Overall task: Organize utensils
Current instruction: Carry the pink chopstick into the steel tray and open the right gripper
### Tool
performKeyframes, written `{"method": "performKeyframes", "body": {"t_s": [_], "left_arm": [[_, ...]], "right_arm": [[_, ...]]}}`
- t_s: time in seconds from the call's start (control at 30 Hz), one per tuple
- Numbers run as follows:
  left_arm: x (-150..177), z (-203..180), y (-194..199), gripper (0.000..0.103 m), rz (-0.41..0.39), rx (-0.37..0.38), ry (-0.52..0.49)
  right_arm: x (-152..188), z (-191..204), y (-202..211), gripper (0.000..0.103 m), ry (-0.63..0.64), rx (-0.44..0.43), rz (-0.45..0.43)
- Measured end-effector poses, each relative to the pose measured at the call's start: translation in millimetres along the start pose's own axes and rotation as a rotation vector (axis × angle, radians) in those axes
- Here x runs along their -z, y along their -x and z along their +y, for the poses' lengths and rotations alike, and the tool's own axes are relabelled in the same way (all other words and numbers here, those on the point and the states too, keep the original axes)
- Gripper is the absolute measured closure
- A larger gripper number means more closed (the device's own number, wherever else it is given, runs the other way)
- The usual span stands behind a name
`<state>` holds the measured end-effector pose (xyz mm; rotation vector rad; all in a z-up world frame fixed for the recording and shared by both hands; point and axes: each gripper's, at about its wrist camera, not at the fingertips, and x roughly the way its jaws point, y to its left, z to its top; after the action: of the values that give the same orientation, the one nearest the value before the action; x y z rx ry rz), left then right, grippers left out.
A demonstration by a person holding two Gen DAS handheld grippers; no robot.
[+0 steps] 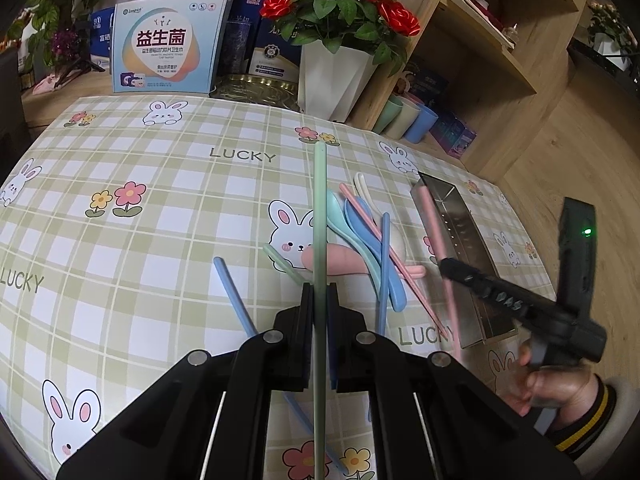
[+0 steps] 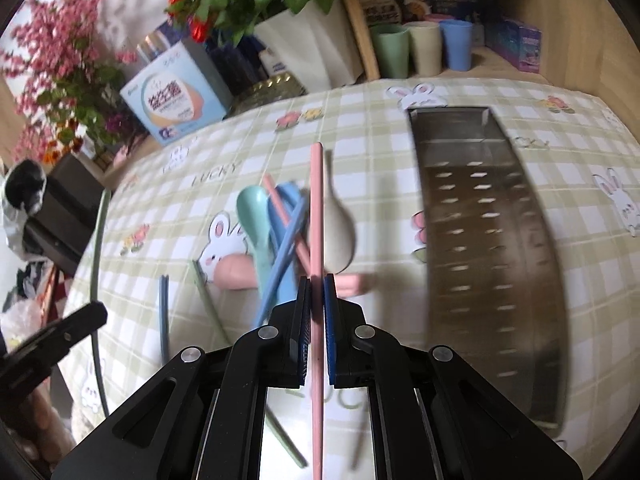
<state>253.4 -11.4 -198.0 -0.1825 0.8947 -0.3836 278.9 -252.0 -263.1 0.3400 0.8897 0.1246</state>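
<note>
Metal tray (image 2: 492,240) lies right of my right tongs (image 2: 316,280), empty; the spoon-and-chopstick pile (image 1: 360,240) sits ahead of both. Right tongs clamp a pink chopstick (image 2: 317,208), left tongs (image 1: 320,288) a green chopstick (image 1: 320,216). Transport step, I judge: next, swing pink over the tray and release.

Open checked tablecloth (image 1: 168,208) stretches clear across the left and near side, offering free passage. At centre, a tangle of spoons and chopsticks (image 1: 362,240) blocks the way, lying just left of the steel tray (image 2: 492,264), whose perforated interior stands open from above. Behind, a white flower pot (image 1: 332,80), boxes and three cups (image 2: 420,50) wall off the far edge.
</note>
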Motion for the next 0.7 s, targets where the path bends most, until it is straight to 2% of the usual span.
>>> {"method": "performKeyframes", "body": {"t_s": [0.1, 0.2, 0.37, 0.53, 0.7], "left_arm": [[-1.2, 0.5, 0.9, 0.097, -0.005, -0.005, 0.004], [-1.3, -0.3, 0.0, 0.097, -0.006, -0.003, 0.007], [-0.6, -1.9, -0.5, 0.097, -0.003, 0.005, 0.001], [-0.9, -1.0, 0.5, 0.097, -0.005, 0.002, 0.003], [-0.9, 0.0, 1.3, 0.097, -0.005, -0.002, 0.002]], "right_arm": [[-14.8, -16.9, 15.1, 0.097, 0.004, 0.029, -0.034], [-32.6, -40.7, 23.6, 0.097, 0.016, 0.102, -0.054], [-49.0, -79.7, 12.8, 0.097, 0.019, 0.217, -0.018], [-50.4, -79.3, -9.8, 0.097, 0.085, 0.276, 0.042], [-49.8, -77.2, -29.3, 0.097, 0.097, 0.333, 0.095]]}}
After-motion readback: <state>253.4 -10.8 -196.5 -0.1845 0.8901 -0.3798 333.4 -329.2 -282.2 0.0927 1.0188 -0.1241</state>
